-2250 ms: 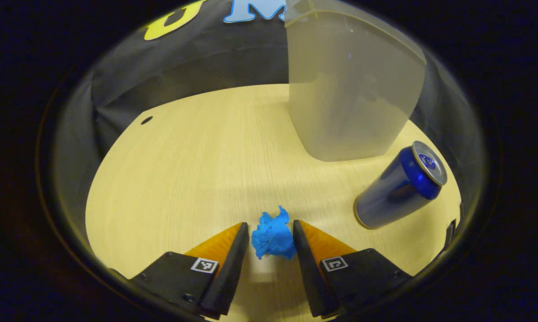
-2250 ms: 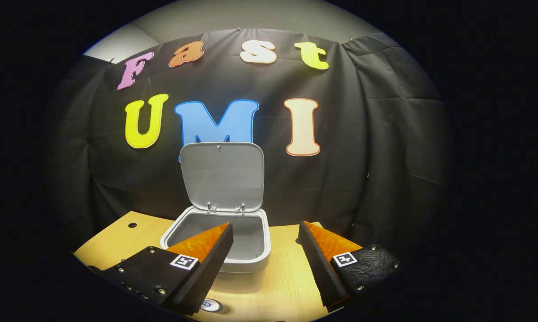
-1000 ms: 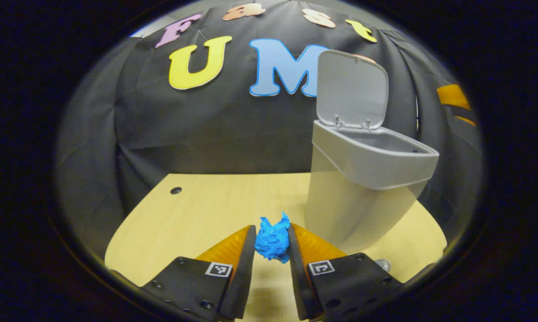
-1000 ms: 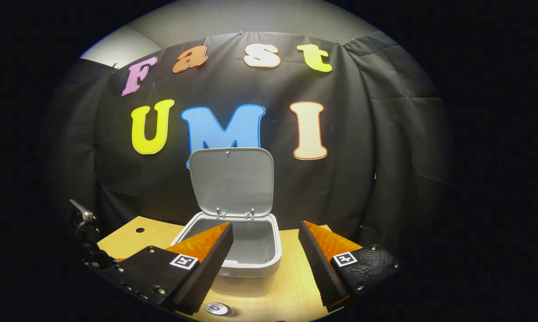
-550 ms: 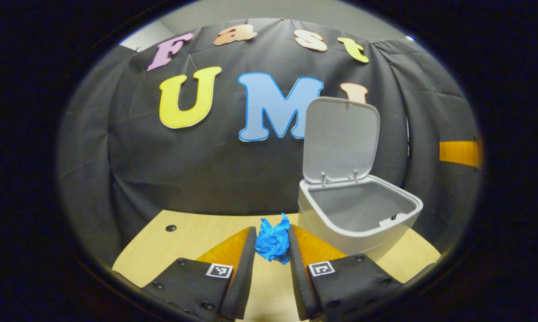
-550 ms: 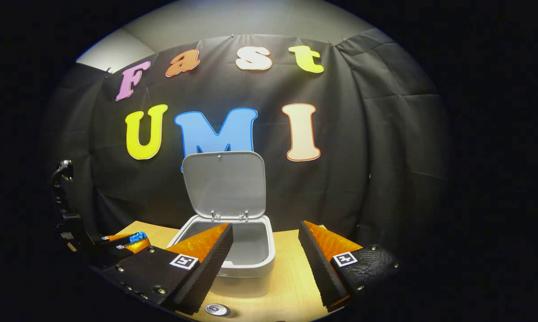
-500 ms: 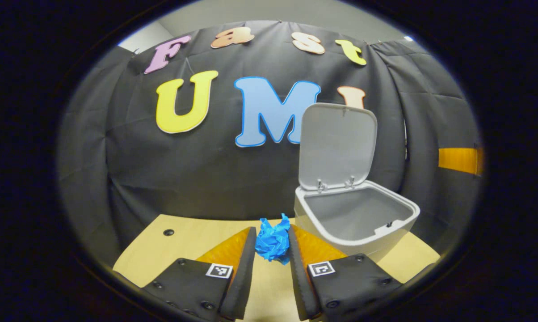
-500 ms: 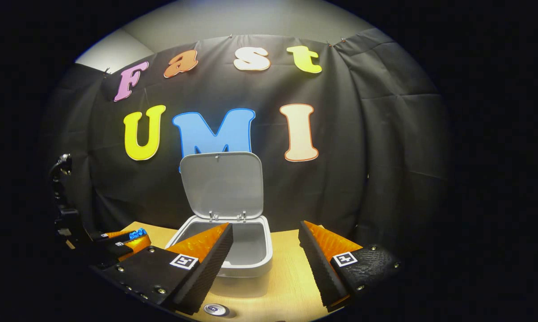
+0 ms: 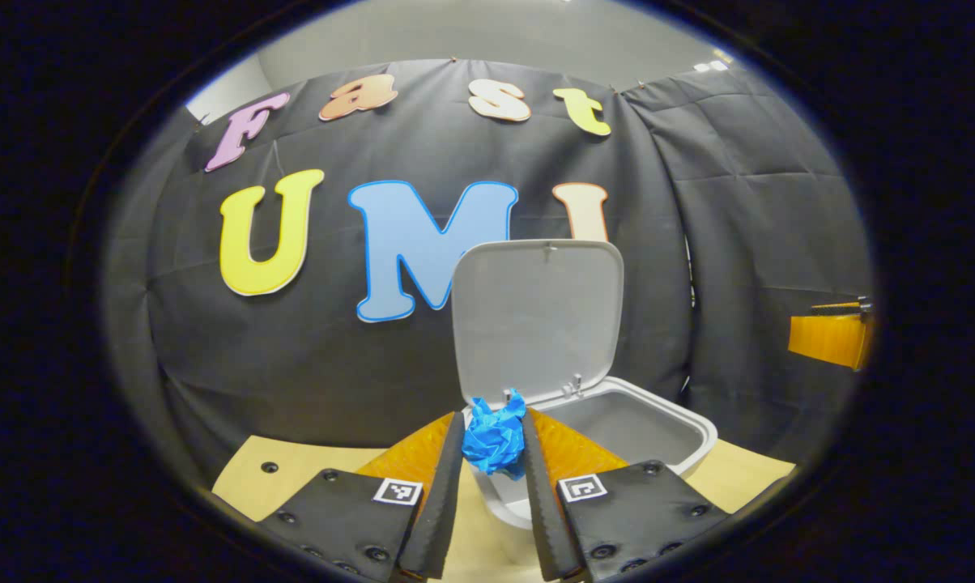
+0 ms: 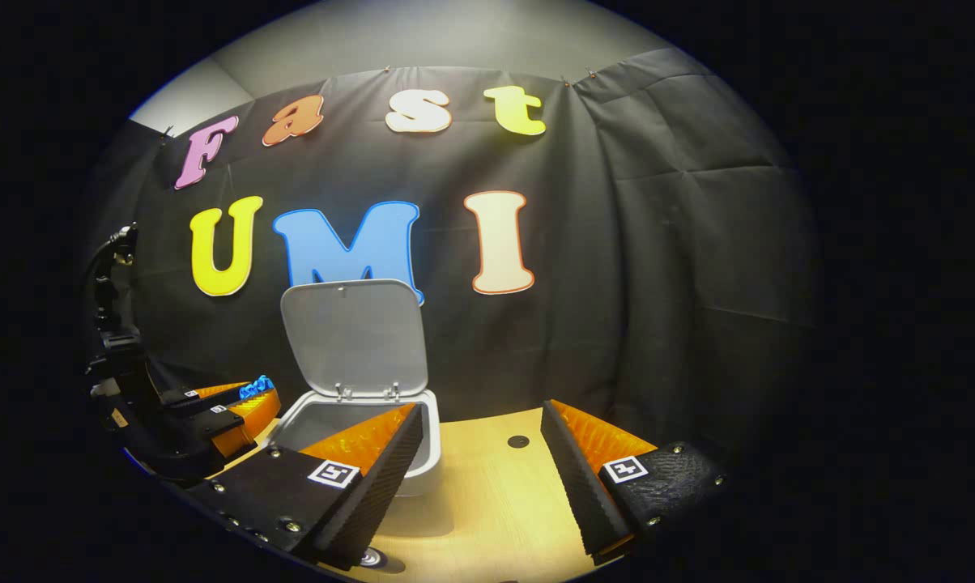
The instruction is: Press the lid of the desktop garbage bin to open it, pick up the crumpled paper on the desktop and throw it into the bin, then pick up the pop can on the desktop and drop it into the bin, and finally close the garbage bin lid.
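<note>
Left gripper [image 9: 494, 445] is pinching the paper [image 9: 496, 433] at the bin's [image 9: 682, 441] 9 o'clock rim; carrying it over the opening before releasing seems best. Right gripper [image 10: 481, 453] is idling, fingers spread.

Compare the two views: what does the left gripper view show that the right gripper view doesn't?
Left gripper view: a close look at the left hand-held gripper with both fingers pressing the crumpled paper. Right gripper view: the right hand-held gripper open and empty above the table, and the pop can top at the bottom edge. Both: the bin with its lid upright, and the blue paper.
</note>
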Motion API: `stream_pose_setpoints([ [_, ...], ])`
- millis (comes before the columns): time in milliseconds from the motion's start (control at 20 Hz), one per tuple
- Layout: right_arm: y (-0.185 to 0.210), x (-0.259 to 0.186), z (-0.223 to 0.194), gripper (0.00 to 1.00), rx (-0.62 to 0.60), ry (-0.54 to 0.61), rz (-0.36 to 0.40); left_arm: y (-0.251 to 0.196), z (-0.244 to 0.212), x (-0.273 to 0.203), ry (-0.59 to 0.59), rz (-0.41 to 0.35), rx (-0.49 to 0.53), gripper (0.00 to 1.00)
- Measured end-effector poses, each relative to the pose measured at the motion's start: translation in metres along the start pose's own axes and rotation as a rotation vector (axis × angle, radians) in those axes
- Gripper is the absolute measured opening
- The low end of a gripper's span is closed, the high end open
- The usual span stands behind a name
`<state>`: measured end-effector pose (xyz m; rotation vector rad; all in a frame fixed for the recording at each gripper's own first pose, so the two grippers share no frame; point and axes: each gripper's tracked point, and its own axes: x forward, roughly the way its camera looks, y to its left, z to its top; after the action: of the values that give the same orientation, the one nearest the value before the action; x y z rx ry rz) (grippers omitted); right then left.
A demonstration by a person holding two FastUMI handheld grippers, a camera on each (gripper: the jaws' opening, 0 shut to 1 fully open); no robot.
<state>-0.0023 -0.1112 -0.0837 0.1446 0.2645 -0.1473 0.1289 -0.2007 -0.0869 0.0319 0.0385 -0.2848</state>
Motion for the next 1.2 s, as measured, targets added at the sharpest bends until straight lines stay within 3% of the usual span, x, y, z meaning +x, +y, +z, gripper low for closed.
stream_pose_setpoints([
  [150,-0.015,-0.004,-0.003,0.94,0.014,0.005,-0.036,-0.019,0.001,0.010,-0.005,-0.035,0.010,0.50],
  [400,-0.028,-0.008,-0.008,0.94,0.029,0.016,-0.070,-0.034,0.002,0.016,-0.004,-0.062,0.011,0.83],
  [450,-0.028,-0.009,-0.009,0.94,0.033,0.018,-0.072,-0.036,0.002,0.017,-0.003,-0.065,0.013,0.83],
  [550,-0.029,-0.009,-0.012,0.94,0.038,0.022,-0.071,-0.035,0.004,0.015,-0.006,-0.062,0.015,0.70],
  [650,-0.026,-0.010,-0.015,0.94,0.042,0.027,-0.065,-0.033,0.006,0.014,-0.007,-0.056,0.013,0.84],
  [1050,-0.001,-0.013,-0.029,0.94,0.043,0.053,0.000,-0.008,0.009,-0.002,-0.005,0.001,0.003,0.88],
  [1100,0.005,-0.014,-0.031,0.94,0.041,0.057,0.015,-0.005,0.010,-0.005,-0.006,0.010,0.000,0.99],
  [1200,0.017,-0.014,-0.035,0.94,0.037,0.066,0.047,0.005,0.011,-0.012,-0.007,0.034,-0.005,0.99],
])
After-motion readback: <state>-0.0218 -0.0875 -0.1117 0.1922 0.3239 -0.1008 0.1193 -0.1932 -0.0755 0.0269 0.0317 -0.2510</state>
